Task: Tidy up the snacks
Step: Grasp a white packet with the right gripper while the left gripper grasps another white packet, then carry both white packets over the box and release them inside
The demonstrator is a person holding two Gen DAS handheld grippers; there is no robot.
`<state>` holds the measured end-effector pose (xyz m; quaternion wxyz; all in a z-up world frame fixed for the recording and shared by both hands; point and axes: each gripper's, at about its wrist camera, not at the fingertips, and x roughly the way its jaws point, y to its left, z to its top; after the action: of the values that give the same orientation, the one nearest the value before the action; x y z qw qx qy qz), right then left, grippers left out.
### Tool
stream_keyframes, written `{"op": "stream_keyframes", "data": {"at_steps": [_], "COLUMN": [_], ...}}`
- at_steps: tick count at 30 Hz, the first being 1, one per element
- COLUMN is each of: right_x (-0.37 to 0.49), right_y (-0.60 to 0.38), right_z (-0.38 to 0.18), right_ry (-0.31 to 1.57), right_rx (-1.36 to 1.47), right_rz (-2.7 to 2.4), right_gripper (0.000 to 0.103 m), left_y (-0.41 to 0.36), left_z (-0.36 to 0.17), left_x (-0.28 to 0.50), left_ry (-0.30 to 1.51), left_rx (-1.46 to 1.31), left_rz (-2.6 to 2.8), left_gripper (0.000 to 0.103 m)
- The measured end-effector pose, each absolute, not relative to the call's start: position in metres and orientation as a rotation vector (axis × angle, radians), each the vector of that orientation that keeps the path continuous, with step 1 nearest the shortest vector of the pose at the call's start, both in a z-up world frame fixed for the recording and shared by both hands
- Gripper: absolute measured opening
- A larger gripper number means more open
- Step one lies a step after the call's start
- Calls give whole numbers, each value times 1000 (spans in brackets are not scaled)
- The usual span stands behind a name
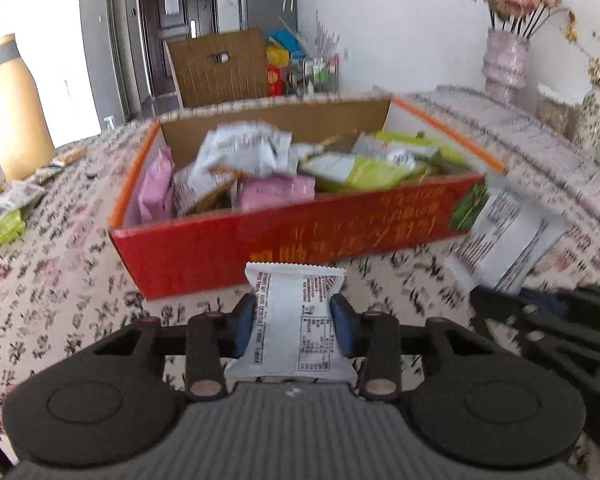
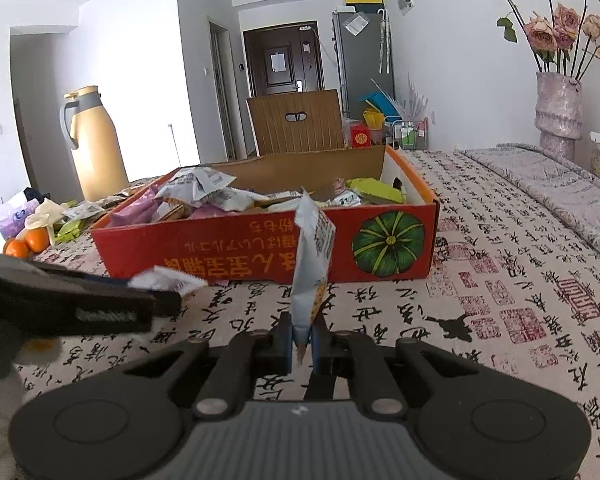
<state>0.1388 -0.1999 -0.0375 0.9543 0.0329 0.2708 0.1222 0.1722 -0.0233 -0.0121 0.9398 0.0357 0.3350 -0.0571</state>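
Both grippers are loaded in front of the red cardboard box (image 2: pixel 260 248)! The left gripper (image 1: pixel 296 320) is clenched flat on a white snack packet (image 1: pixel 296 316), label side up, near the box's front wall. The right gripper (image 2: pixel 302 340) pinches a second white packet (image 2: pixel 312 268) by its bottom edge, standing it upright before the pumpkin picture (image 2: pixel 388 244). The box sits on the calligraphy-print tablecloth (image 2: pixel 480 300), heaped with pink, green and white packets; more loose packets (image 2: pixel 76 220) and oranges (image 2: pixel 26 242) lie by the table's left edge, beside a yellow thermos jug (image 2: pixel 94 144).
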Motion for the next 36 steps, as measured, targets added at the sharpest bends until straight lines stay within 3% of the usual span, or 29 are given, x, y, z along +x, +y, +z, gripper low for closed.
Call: {"op": "stream_keyframes", "data": {"at_steps": [21, 36], "right_x": [210, 271], "right_y": [-199, -192], "right_z": [25, -3], "right_ry": [361, 373], "right_rx": [19, -18], "right_rz": [251, 196], "right_gripper": [9, 9], "left_y": [-26, -5], "left_z": [67, 33], "left_x": [230, 285], "left_ry": [459, 508], "left_rx": [23, -34], "left_rz": [-21, 35], "left_gripper": [41, 41]}}
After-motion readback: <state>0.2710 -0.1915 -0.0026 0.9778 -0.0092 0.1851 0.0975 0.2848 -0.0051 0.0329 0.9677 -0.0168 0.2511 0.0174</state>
